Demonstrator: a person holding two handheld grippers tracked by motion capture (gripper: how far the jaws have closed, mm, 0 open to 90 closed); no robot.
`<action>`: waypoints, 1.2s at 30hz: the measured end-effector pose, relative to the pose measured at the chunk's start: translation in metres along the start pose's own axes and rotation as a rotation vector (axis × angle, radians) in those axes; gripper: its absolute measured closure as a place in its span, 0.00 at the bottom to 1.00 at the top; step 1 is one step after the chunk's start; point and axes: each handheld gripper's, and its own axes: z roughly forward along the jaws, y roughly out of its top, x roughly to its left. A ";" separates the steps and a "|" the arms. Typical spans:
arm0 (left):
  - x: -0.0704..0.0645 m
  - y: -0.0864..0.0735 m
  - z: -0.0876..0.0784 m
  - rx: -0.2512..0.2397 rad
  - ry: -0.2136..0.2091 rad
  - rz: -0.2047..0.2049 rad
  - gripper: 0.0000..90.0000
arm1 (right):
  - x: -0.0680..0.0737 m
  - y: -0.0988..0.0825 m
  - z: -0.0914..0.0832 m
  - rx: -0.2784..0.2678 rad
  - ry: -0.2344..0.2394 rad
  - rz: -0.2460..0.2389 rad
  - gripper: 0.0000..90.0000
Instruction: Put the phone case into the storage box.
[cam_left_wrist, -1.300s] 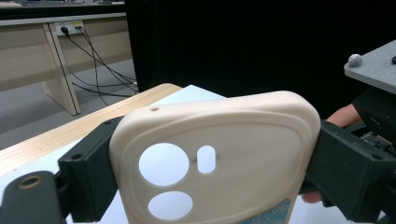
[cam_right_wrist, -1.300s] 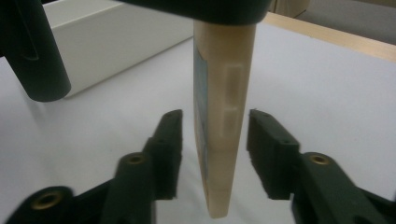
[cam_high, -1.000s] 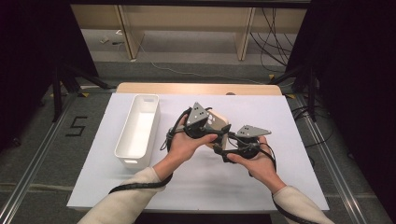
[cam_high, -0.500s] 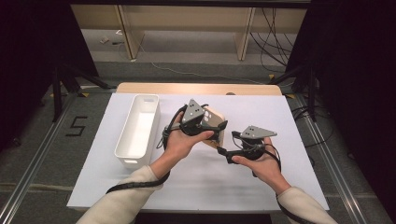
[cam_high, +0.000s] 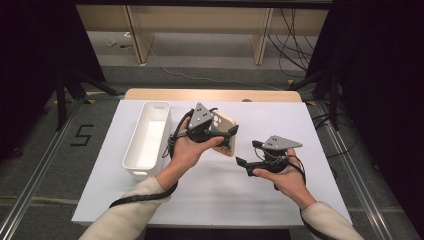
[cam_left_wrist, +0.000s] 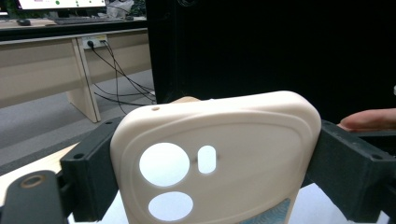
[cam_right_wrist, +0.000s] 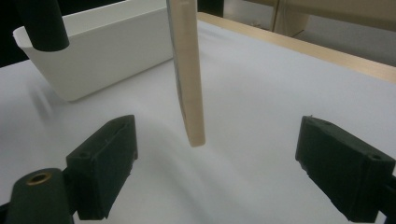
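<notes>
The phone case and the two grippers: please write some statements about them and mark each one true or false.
1. The left gripper holds the phone case between its jaws. True.
2. The right gripper grips the case too. False: its jaws are open, apart from the case, with nothing between them.
3. The case lies inside the white bin. False: it is held above the white table cover, beside the bin.
4. The case has camera cut-outs. True.
5. The bin stands on the person's left side. True.
</notes>
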 end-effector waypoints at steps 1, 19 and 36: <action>0.001 0.001 -0.001 -0.002 0.004 0.000 0.12 | 0.000 0.000 -0.001 -0.001 -0.001 -0.001 0.15; 0.014 0.006 -0.015 -0.010 0.047 -0.004 0.13 | -0.007 -0.005 -0.017 -0.029 -0.004 0.001 0.15; 0.024 0.013 -0.024 -0.016 0.085 -0.008 0.13 | -0.014 -0.013 -0.031 -0.032 -0.026 0.011 0.15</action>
